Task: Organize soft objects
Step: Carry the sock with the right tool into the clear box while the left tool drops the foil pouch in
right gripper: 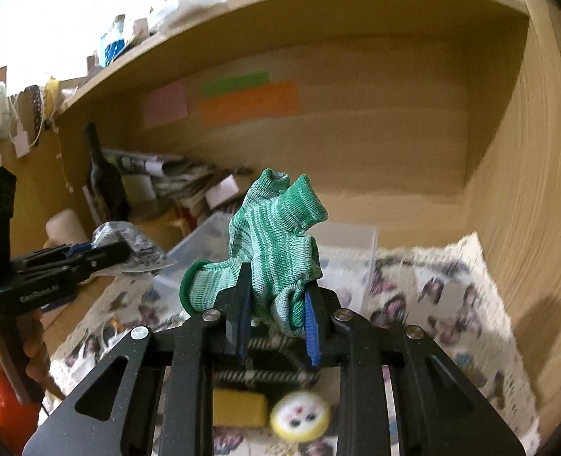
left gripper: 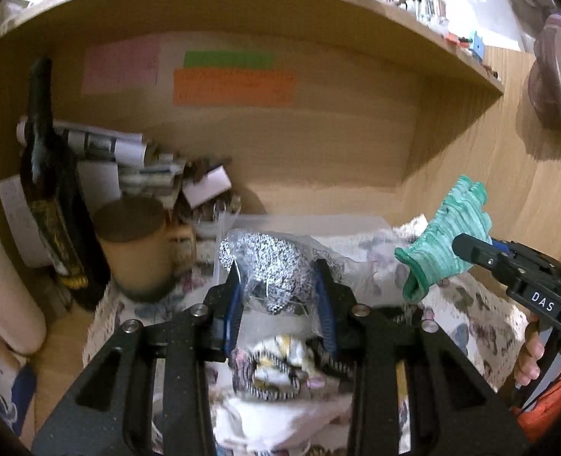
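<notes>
My left gripper (left gripper: pixel 280 288) is shut on a clear plastic bag with black-and-white speckled fabric (left gripper: pixel 269 262) and holds it above the butterfly-print cloth (left gripper: pixel 466 315); it also shows in the right wrist view (right gripper: pixel 128 247). My right gripper (right gripper: pixel 276 311) is shut on a green striped knit glove (right gripper: pixel 280 243) and holds it up in the air; the glove also shows in the left wrist view (left gripper: pixel 447 243). A clear plastic box (right gripper: pixel 341 243) stands behind on the cloth. A bundle of patterned soft things (left gripper: pixel 280 364) lies under my left gripper.
A wooden desk alcove with a shelf (left gripper: pixel 242 7) overhead and a side wall (right gripper: pixel 527 190) on the right. A brown cylinder tin (left gripper: pixel 136 243), a dark bottle (left gripper: pixel 48 190) and papers (left gripper: pixel 128 159) crowd the back left. A yellow sponge (right gripper: pixel 238 406) and a round face toy (right gripper: pixel 299 414) lie below my right gripper.
</notes>
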The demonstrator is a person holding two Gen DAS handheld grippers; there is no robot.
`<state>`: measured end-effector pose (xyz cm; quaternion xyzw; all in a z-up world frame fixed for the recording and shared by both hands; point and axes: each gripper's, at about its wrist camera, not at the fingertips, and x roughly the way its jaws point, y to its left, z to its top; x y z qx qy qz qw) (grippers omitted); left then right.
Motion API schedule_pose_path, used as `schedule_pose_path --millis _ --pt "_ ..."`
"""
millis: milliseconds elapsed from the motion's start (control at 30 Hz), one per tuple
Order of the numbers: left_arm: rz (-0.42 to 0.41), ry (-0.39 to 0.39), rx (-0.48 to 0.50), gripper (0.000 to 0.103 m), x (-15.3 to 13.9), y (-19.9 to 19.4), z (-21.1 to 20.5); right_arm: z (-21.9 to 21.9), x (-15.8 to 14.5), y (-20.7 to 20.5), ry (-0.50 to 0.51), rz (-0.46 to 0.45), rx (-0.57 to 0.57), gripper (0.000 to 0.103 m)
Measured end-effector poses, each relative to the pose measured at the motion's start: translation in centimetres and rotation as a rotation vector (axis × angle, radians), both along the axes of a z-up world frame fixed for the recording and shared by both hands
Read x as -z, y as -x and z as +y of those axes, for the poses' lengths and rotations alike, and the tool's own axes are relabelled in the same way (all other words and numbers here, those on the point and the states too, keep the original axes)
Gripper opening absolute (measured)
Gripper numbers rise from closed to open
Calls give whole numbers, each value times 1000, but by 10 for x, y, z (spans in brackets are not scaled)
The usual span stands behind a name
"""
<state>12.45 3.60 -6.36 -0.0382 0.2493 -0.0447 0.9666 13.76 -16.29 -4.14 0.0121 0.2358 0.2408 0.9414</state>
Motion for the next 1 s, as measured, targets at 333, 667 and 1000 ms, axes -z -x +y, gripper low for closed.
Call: schedule_pose_path --millis 333,667,1000 --pt "63 -34 -2 35 4 -53 -8 6 0 -44 43 25 15 21" --pt "229 -72 23 35 39 -111 -22 23 37 -85 136 152 -7 21" --pt "376 -111 57 35 76 -142 -34 32 66 -111 208 272 -52 22"
